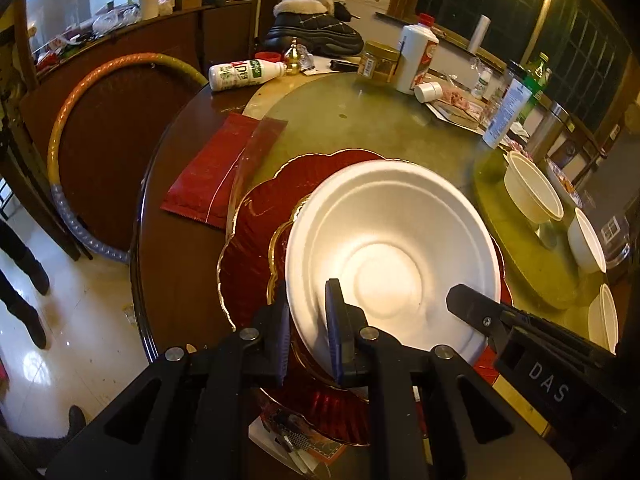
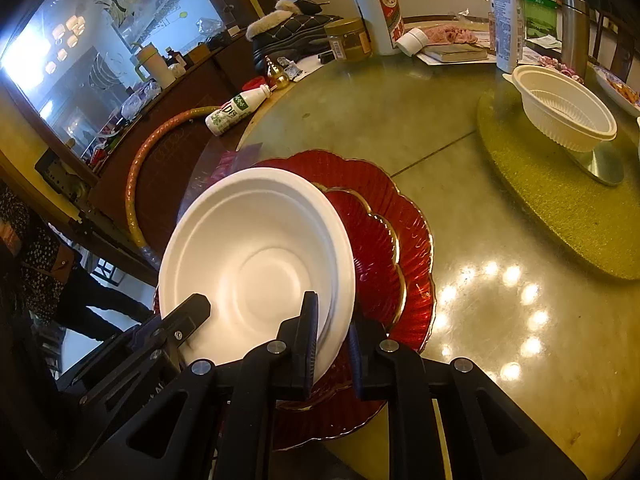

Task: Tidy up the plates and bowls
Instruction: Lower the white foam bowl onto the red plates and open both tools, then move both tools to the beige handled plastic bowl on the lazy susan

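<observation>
A white foam plate [image 1: 392,256] lies on a small red gold-rimmed plate [image 1: 280,248], which rests on a larger red scalloped plate [image 1: 244,248] on the glass table. My left gripper [image 1: 308,332] is shut on the white plate's near-left rim. My right gripper [image 2: 332,344] is shut on its near-right rim, where I see two white rims [image 2: 256,256] stacked. The red plates [image 2: 404,240] show beneath. Each gripper shows in the other's view.
White bowls [image 1: 532,192] stand on a green mat [image 2: 560,216] at the right. Bottles [image 1: 416,56], a jar [image 1: 376,60], a lying milk bottle [image 1: 244,74], a boot and clutter fill the far side. A red packet [image 1: 208,176] lies left. A chair [image 1: 112,148] stands beyond the table edge.
</observation>
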The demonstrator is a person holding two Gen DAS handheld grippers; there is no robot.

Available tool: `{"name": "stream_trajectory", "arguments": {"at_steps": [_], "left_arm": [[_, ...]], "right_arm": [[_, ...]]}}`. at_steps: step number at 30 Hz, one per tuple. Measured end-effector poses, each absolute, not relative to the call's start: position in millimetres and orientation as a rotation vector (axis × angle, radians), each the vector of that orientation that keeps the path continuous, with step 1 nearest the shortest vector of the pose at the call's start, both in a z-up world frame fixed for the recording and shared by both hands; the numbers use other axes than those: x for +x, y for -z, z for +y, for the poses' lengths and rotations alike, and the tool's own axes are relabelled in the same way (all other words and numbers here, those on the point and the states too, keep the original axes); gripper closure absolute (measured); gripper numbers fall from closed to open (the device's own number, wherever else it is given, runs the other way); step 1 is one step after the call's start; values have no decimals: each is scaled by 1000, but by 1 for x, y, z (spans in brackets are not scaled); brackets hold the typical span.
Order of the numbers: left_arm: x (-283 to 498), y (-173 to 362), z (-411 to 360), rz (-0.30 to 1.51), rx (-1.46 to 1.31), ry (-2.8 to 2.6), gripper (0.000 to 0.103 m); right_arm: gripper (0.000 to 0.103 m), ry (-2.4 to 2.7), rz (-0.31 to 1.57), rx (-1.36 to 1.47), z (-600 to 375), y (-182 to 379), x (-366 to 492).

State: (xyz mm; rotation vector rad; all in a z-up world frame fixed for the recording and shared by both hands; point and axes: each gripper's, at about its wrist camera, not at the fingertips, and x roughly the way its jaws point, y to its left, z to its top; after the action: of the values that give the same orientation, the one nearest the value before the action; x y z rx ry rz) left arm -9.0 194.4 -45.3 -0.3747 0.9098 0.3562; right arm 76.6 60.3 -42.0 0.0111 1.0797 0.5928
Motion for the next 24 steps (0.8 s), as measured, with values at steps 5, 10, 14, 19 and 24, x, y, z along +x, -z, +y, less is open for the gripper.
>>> {"name": "stream_trajectory", "arguments": {"at_steps": [5, 10, 14, 19, 24], "left_arm": [[-12, 42, 200, 900, -400, -364, 68], [-22, 29, 207, 825, -442, -393, 46], [-29, 11, 211, 744, -485, -406, 43], [-22, -14, 198, 662, -462, -386, 28], [13, -25, 164, 712, -418, -283, 28]], "right_arm": [[64, -597, 1076, 23, 58, 39, 76], [44, -603, 1033, 50, 50, 28, 73], [44, -607, 996, 117, 31, 15, 74], [35, -603, 957, 235, -11, 1, 82], [34, -532, 977, 334, -65, 6, 102]]}}
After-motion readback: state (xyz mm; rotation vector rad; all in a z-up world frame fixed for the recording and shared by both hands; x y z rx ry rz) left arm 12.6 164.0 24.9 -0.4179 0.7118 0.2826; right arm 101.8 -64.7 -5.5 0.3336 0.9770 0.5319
